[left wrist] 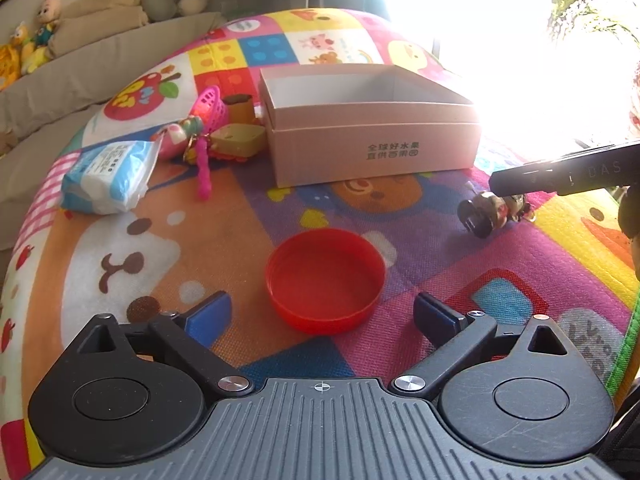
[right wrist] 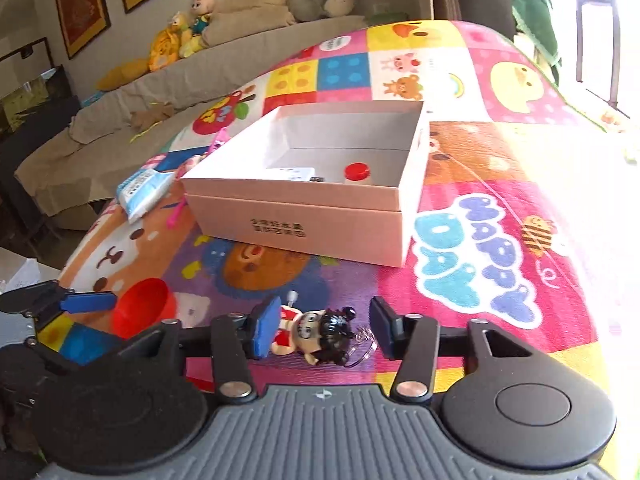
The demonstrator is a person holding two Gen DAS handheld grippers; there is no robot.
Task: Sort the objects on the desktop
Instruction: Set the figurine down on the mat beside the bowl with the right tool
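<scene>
A: Where does the box (right wrist: 320, 216) sit?

B: In the middle of the play mat (left wrist: 420, 264), open at the top. Everything else I place against it. Inside, near its front wall, stand a small bottle with a red cap (right wrist: 357, 172) and a flat white packet (right wrist: 294, 172).

A: And the left hand-held gripper (left wrist: 322, 314)?

B: Spread wide, in front of the box. The red lid (left wrist: 325, 280) lies rim-up on the mat between its blue pads (left wrist: 210, 314), but neither pad touches it.

A: The right hand-held gripper (right wrist: 323, 330)?

B: Also in front of the box, toward its right corner. Its jaws stand apart, on either side of a small doll keychain (right wrist: 316, 332) that lies on its side on the mat. The left pad is right at the doll's red body; whether it touches, I cannot tell. The right pad is clear of the black-haired head, with the clear ring (right wrist: 362, 342) in the gap. So nothing is pinched.

A: What lies left of the box?

B: A cluster just beside its left wall: a pink basket (left wrist: 212, 106), a yellow-brown block toy (left wrist: 240, 140), a brown cylinder (left wrist: 239, 106) behind that, and a pink-and-green toy (left wrist: 180, 136) with a pink strand (left wrist: 203, 172) trailing forward. Further left, a tissue pack (left wrist: 106, 178) in blue and white wrap.

A: Behind the box?

B: More mat, then a beige sofa (right wrist: 120, 120) with plush toys (right wrist: 180, 36) along its back.
</scene>
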